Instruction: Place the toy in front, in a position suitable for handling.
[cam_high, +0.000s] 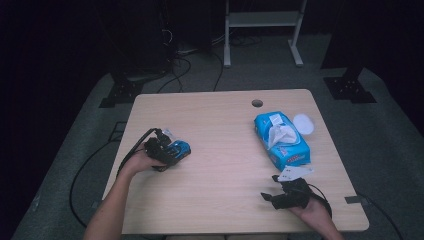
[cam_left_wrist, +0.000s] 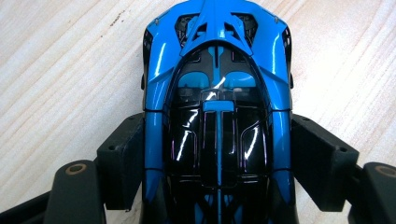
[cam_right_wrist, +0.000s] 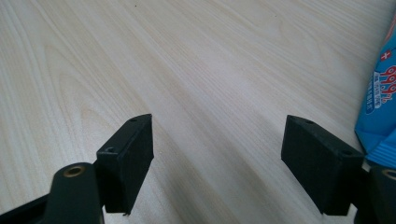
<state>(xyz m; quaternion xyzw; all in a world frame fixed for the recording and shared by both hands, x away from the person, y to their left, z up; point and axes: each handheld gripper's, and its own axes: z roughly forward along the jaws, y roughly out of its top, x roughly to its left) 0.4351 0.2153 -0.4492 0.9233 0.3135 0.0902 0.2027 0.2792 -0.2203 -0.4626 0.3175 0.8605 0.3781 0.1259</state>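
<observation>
Glossy toy car looks rigid, light, slippery; left gripper jaws clamp its flanks, right gripper jaws gape empty.

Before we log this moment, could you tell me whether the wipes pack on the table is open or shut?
Open: on the blue wipes pack a white sheet pokes up through the top, and the round white lid lies flipped beside it.

We see a lit table, dark surroundings; glare streaks on the toy car; high view perhaps slightly soft.
</observation>
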